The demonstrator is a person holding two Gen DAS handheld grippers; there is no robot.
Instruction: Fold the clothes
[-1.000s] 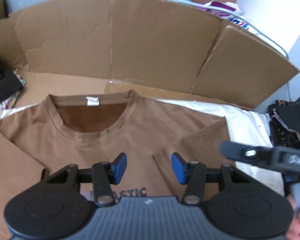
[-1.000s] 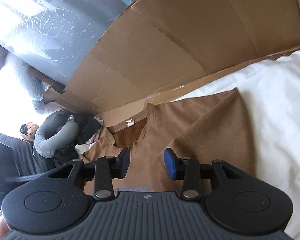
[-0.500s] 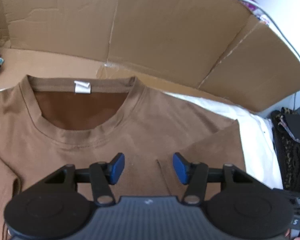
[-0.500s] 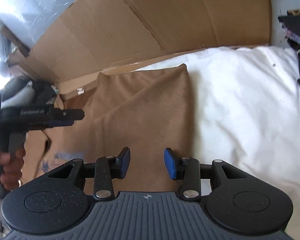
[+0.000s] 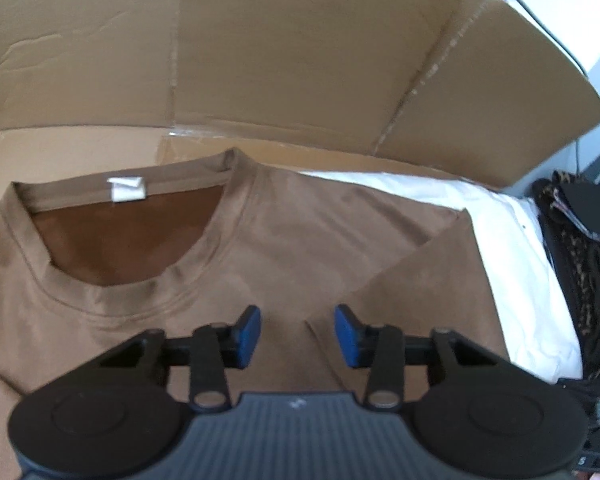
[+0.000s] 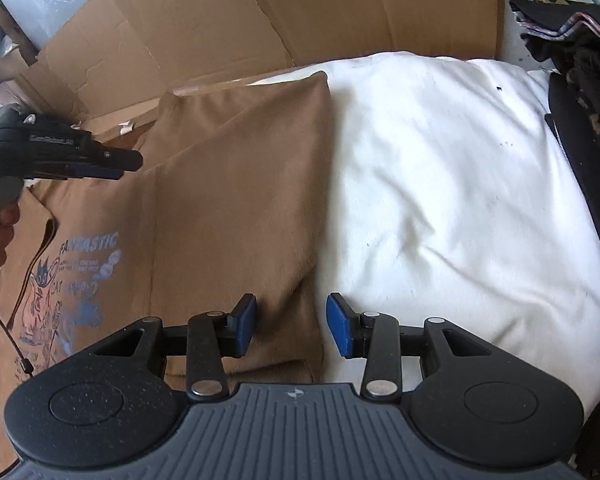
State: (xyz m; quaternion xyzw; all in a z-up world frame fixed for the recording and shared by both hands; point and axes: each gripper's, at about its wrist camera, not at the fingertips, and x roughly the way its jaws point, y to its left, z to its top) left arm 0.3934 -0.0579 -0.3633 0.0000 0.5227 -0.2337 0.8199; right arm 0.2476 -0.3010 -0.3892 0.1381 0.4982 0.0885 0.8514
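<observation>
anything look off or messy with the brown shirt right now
Nothing damaged or spilled. The brown t-shirt lies flat, collar toward the cardboard wall. One side panel is already folded in over the front, its edge running a little slanted, partway onto the white cloth.
</observation>
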